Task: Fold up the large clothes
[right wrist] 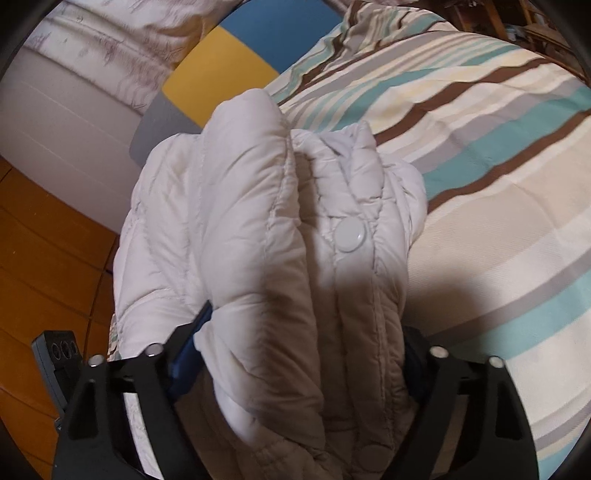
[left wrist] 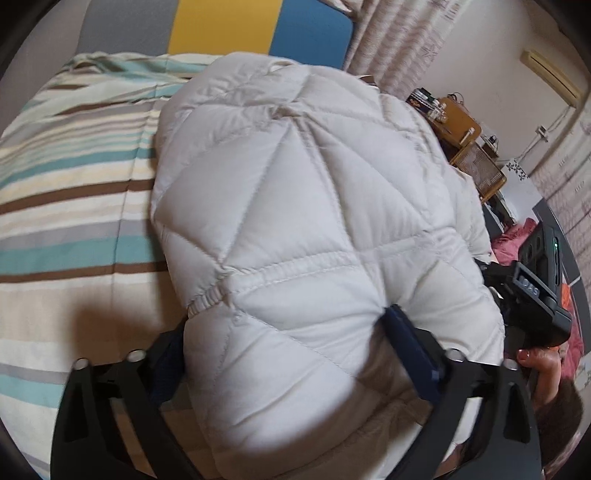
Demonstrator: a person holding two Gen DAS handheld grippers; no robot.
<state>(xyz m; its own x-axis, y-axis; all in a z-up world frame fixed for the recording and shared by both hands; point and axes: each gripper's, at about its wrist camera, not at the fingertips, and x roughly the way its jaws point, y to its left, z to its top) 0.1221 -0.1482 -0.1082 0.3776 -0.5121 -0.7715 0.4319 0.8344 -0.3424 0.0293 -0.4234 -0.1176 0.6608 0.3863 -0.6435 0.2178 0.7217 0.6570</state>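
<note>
A white quilted puffer jacket (left wrist: 314, 221) lies bunched over a striped bed cover (left wrist: 66, 206). My left gripper (left wrist: 291, 332) is shut on a thick fold of the jacket near its elastic hem; its blue fingertips (left wrist: 406, 332) press into the padding. My right gripper (right wrist: 295, 332) is shut on another bundle of the same jacket (right wrist: 258, 221), beside a white snap button (right wrist: 349, 234). The right gripper also shows in the left wrist view (left wrist: 535, 295), at the jacket's right edge, held by a hand.
The striped bed cover (right wrist: 480, 155) spreads to the right in the right wrist view. A grey, yellow and blue headboard (left wrist: 258, 26) stands behind. A wooden floor (right wrist: 44, 251) lies left of the bed. Wooden furniture (left wrist: 465, 136) and red cloth (left wrist: 513, 240) are at right.
</note>
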